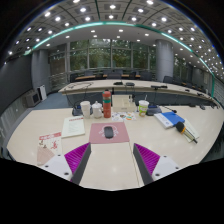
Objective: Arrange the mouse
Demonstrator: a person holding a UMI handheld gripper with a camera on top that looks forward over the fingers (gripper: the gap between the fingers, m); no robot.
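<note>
The hand-held gripper hovers with fingers spread wide and empty above the pale bench, lined up on the small dark grey mouse lying just ahead on its pink rectangular mat, presumably for a straight approach

The worktop is a pale cream, plain and unpatterned. On it lies a dusty pink mat carrying a dark grey mouse. The gripper has magenta pads on dark grey fingers. A red canister stands among white cups. A blue folder lies to one side, and a white sheet with pink and red print to the other.
</note>
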